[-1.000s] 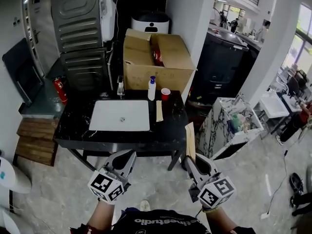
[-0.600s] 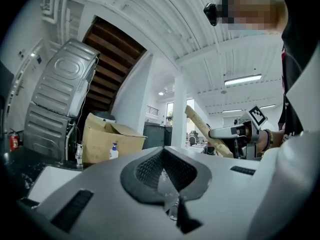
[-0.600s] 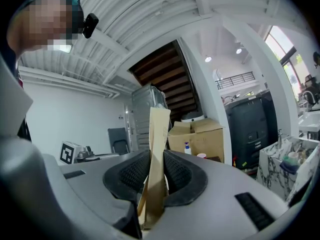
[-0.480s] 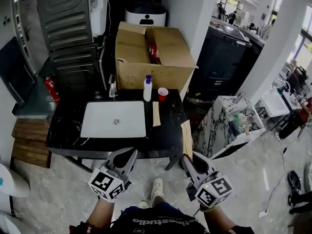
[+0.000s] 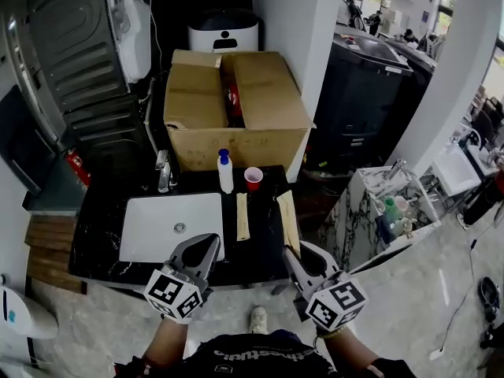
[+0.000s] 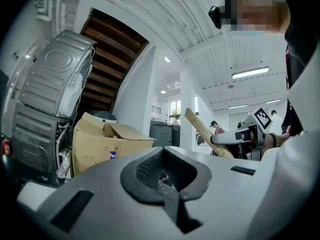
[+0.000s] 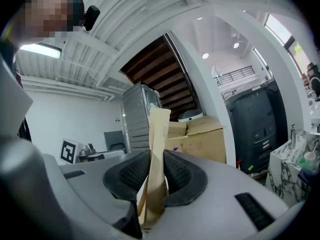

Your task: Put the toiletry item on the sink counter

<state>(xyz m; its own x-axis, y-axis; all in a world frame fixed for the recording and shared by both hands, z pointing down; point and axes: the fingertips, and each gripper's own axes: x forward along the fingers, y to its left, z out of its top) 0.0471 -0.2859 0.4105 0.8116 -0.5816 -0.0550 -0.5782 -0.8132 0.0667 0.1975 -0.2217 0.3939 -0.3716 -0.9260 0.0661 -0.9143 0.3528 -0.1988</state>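
Right claw (image 7: 152,184) clamped narrowly on packet's (image 7: 157,144) low end, rest pointing to 12 o'clock above bench (image 5: 264,235). Probably light, flat, bendy paper; firmer if gripped mid-length, gently. Left claw (image 6: 165,176) closed, empty.

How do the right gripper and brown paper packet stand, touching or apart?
Touching. Right gripper view: the right gripper clamps the brown paper packet between both pads.

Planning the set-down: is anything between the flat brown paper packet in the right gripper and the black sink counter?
Nothing visible does. The right gripper holds the flat brown paper packet near the black sink counter, bare right of a second brown packet lying there.
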